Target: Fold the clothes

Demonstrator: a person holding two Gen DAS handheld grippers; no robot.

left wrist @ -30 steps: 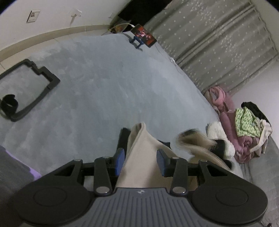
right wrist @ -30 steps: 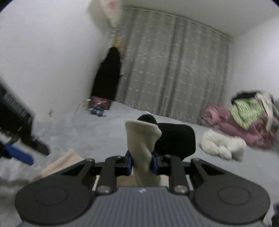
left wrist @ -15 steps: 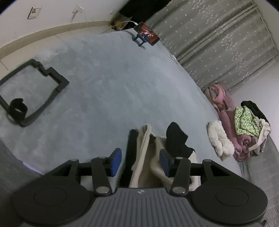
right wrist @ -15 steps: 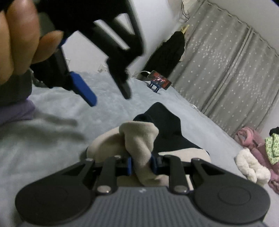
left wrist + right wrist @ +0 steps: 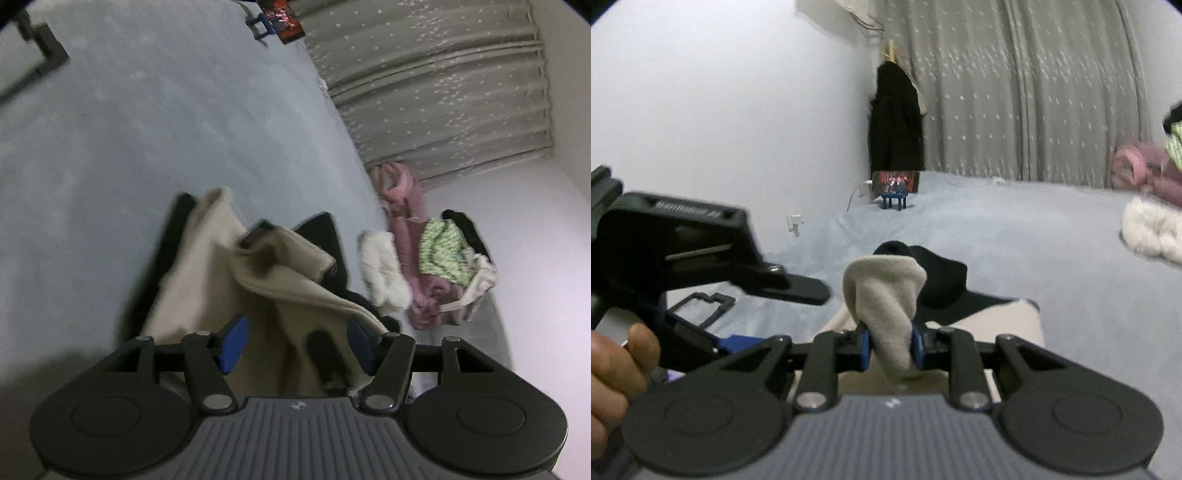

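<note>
A beige garment (image 5: 192,280) with black parts lies bunched on the grey-blue bed (image 5: 110,147). My left gripper (image 5: 295,343) hangs open just over its near edge, with the cloth between the blue pads but not pinched. In the right wrist view my right gripper (image 5: 890,347) is shut on a raised beige fold (image 5: 886,284) of the garment. A black part (image 5: 942,280) of it shows behind the fold. A hand (image 5: 617,354) holds the left gripper at the left of that view, and one of its fingers (image 5: 798,288) reaches toward the fold.
A pile of pink, green and white fluffy clothes (image 5: 424,266) sits at the bed's far right edge. At the far end a phone (image 5: 895,182) stands on a blue stand. A black frame (image 5: 698,306) lies on the bed at the left. Curtains (image 5: 1034,92) and a hanging black coat (image 5: 895,118) line the back.
My left gripper has opened wider and come in over the garment. My right gripper keeps its hold on the beige fold and has swung to face the curtain.
</note>
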